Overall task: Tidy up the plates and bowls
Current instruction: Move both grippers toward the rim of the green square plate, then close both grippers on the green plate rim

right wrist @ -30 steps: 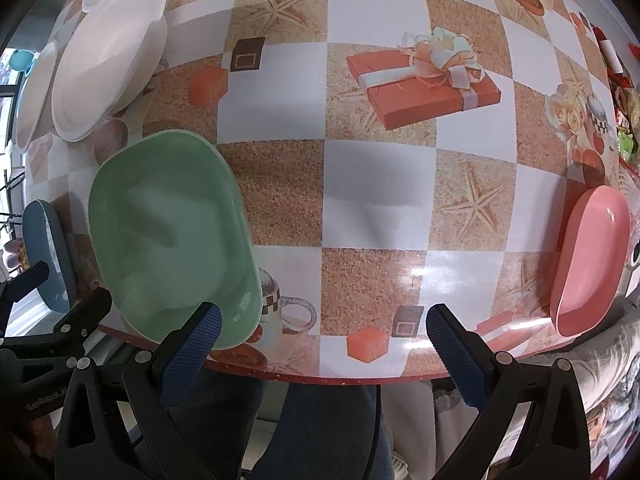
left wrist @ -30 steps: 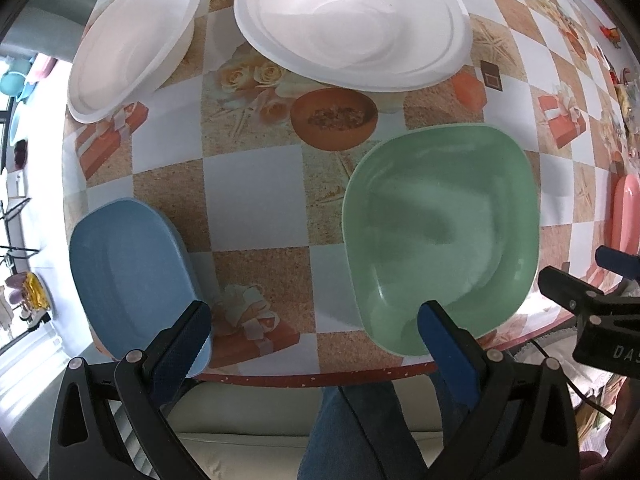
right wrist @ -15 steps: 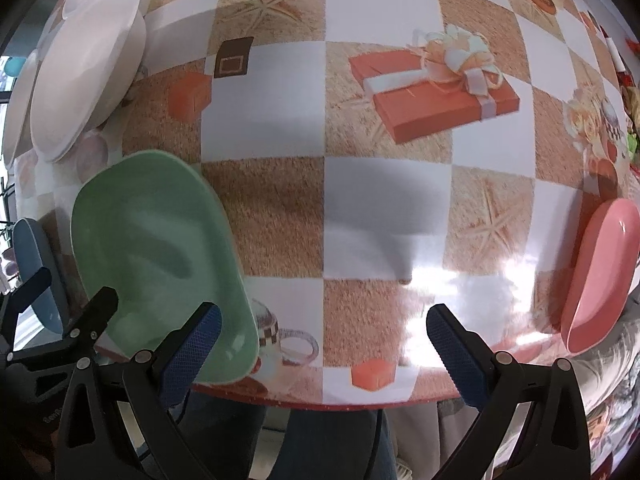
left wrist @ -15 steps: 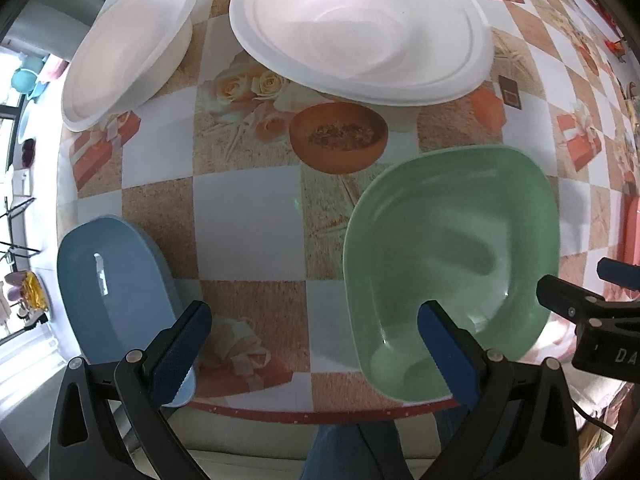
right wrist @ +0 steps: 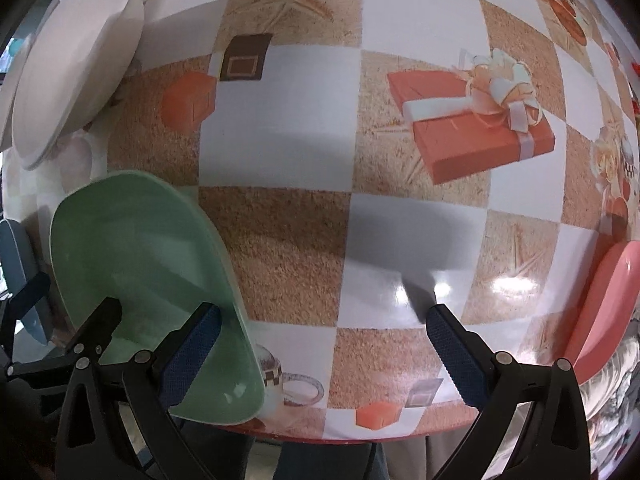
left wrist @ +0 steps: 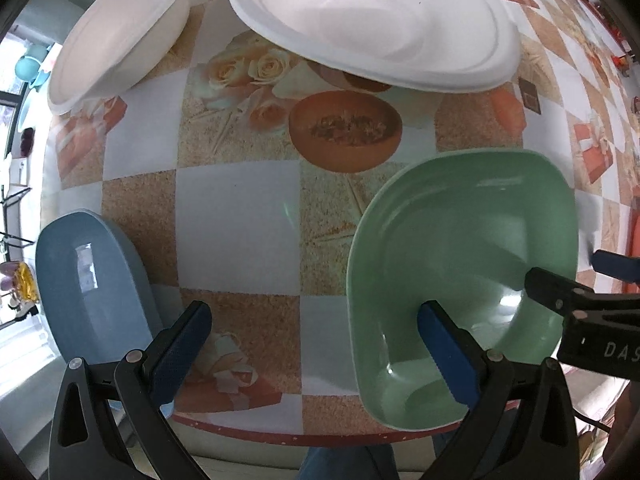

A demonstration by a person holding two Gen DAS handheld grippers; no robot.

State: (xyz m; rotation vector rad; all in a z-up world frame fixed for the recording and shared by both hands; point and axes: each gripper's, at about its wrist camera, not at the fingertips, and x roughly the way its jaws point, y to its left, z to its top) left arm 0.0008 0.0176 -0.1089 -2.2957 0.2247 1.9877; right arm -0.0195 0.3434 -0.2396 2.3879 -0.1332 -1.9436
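A green bowl (left wrist: 464, 264) sits at the table's near edge; it also shows in the right wrist view (right wrist: 144, 272). A blue bowl (left wrist: 84, 284) lies at the near left edge. A white plate (left wrist: 372, 20) and a white bowl (left wrist: 120, 28) lie farther back. A pink bowl (right wrist: 600, 308) sits at the right edge. My left gripper (left wrist: 316, 348) is open, its right finger over the green bowl's near part. My right gripper (right wrist: 320, 348) is open, its left finger over the green bowl's right rim. Both are empty.
The table (left wrist: 236, 224) has a glossy checkered cloth printed with gifts, roses and cups. Its red front edge (right wrist: 360, 436) runs just beyond the fingers. The person's legs show below it. The right gripper's fingers (left wrist: 568, 292) show at the left view's right side.
Both grippers have moved forward and lower over the table. The green bowl now lies under the left gripper's right finger and the right gripper's left finger. No dish has moved.
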